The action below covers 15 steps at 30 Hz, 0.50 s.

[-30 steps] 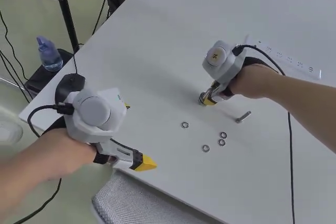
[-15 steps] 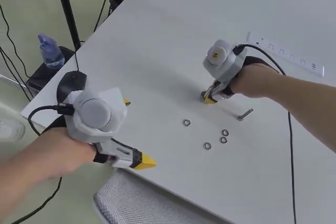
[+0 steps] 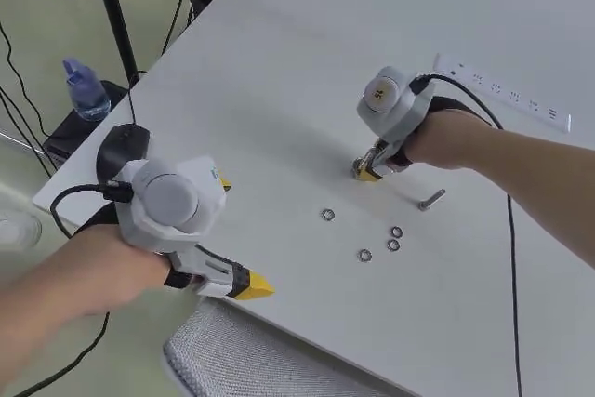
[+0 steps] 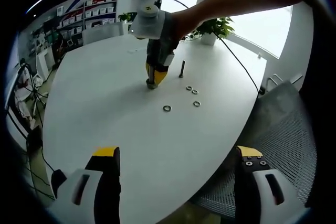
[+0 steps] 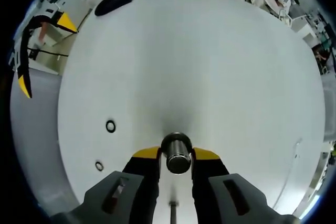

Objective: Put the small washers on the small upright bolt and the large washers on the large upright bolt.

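Observation:
My right gripper (image 3: 367,172) is shut on the large bolt (image 3: 359,170), which stands on the white table (image 3: 279,72). In the right gripper view the bolt (image 5: 177,153) sits clamped between the yellow fingertips. The small bolt (image 3: 430,200) stands just right of it, also seen from the left gripper (image 4: 182,69). Several washers lie loose in front: one alone (image 3: 328,215), one nearer (image 3: 364,255), and a pair (image 3: 395,239). My left gripper (image 3: 237,234) hangs open and holding nothing over the table's near-left edge, jaws wide apart (image 4: 176,153).
A white power strip (image 3: 502,95) lies at the back right of the table. A grey mesh chair (image 3: 242,350) is under the near edge. A blue spray bottle (image 3: 85,92) and cables sit on the floor at left.
The head camera has shifted slightly. The right gripper stays shut on the large bolt and the left gripper stays open at the near edge.

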Available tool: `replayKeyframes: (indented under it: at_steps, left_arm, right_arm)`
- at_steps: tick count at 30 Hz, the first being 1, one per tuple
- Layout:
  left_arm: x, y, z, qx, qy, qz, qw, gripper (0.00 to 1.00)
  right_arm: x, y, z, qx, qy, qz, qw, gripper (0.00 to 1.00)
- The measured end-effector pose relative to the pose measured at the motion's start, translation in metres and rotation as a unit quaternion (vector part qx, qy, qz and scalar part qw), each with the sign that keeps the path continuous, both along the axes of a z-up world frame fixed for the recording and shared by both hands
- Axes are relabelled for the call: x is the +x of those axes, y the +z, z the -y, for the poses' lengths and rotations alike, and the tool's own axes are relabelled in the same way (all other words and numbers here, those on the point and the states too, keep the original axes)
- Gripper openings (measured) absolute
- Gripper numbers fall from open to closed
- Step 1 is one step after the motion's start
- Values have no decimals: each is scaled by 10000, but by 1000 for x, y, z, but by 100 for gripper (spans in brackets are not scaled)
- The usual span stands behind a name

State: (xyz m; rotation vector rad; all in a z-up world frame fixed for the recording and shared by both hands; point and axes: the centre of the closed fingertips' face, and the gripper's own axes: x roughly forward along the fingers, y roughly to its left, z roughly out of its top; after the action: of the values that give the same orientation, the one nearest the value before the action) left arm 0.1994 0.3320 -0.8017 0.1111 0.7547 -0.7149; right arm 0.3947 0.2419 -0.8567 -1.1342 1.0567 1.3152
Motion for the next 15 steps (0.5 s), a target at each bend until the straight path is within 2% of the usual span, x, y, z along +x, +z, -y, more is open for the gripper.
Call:
replayKeyframes:
  at_steps: [7, 10, 12, 15]
  left_arm:
    - [0, 0, 0, -15, 1, -24, 10000, 90]
    - [2, 1, 0, -35, 1, -11, 10000, 90]
    - [2, 1, 0, -45, 0, -13, 10000, 89]
    - [2, 0, 0, -48, -20, -30, 10000, 89]
  right_arm:
    - [1, 0, -1, -1, 212, 12, 9998, 24]
    - [0, -2, -3, 40, 201, -95, 9997, 27]
    - [0, -2, -3, 41, 244, -84, 9997, 29]
    - [-2, 1, -7, 134, 96, -195, 9997, 33]
